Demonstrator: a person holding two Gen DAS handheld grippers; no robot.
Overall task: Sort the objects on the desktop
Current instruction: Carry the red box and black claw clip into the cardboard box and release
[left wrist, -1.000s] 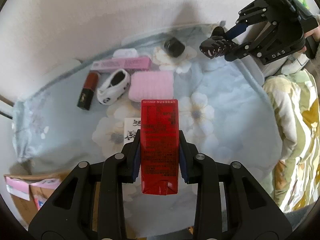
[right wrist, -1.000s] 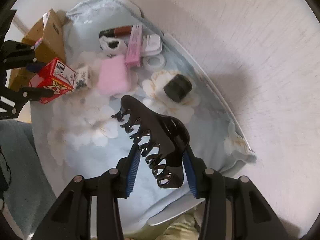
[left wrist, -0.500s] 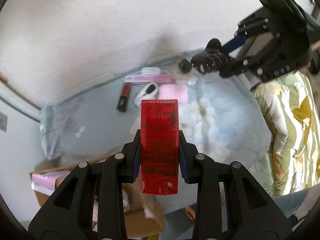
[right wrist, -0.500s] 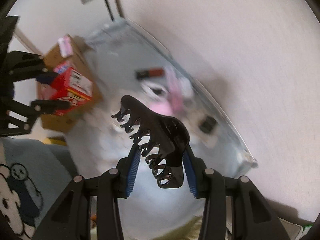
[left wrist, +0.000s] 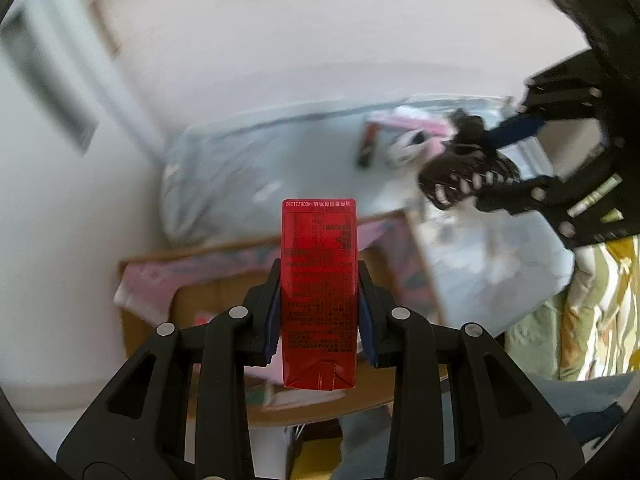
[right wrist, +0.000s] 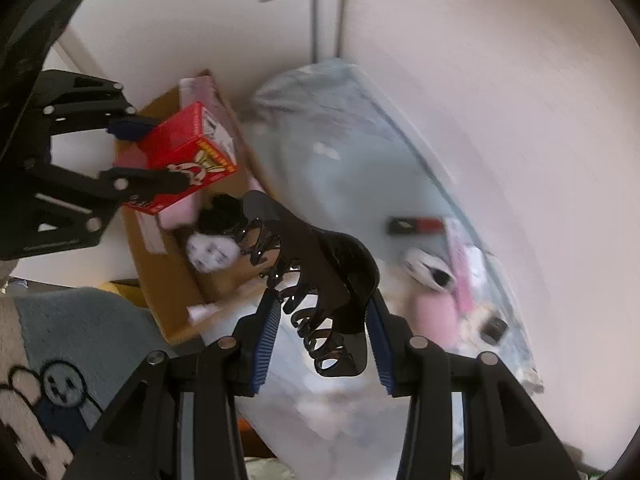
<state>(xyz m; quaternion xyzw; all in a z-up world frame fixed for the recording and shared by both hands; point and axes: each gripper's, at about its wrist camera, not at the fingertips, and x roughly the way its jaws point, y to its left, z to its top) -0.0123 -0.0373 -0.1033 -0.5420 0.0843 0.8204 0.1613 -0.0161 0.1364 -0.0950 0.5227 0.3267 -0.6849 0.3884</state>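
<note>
Item, left: the left gripper (left wrist: 319, 312) pinches a red drink carton (left wrist: 318, 294) upright between its blue pads, both pads flat against the carton's sides; from the right wrist view the same carton (right wrist: 186, 160) hangs above the open cardboard box (right wrist: 168, 280) that stands on the floor at the table's end. Step in hand, by judgement: carrying picked items off the table for deposit into the box. Next move, by judgement: bring the carton lower over the box mouth, clear of the flaps, then spread the jaws and let it drop among the contents, where a white-and-black soft item (right wrist: 210, 250) already lies. Item, centre: the box's pink-printed flaps (left wrist: 160, 280) and brown rim, blurred. Item, right: the right gripper (right wrist: 320, 340) is clamped on a black claw hair clip (right wrist: 316, 276), teeth pointing toward the box; it calls for the same lowering and release, with care that the two grippers do not meet over the opening. Surface: a table under a pale blue floral cloth (right wrist: 352, 168), bearing a dark red tube (right wrist: 416, 225), a white-and-black item (right wrist: 426, 270), a pink pad (right wrist: 434, 316) and a small dark object (right wrist: 494, 326), all blurred. Room: plain white wall (left wrist: 280, 32), a grey patterned rug (right wrist: 60, 360) on the floor.
</note>
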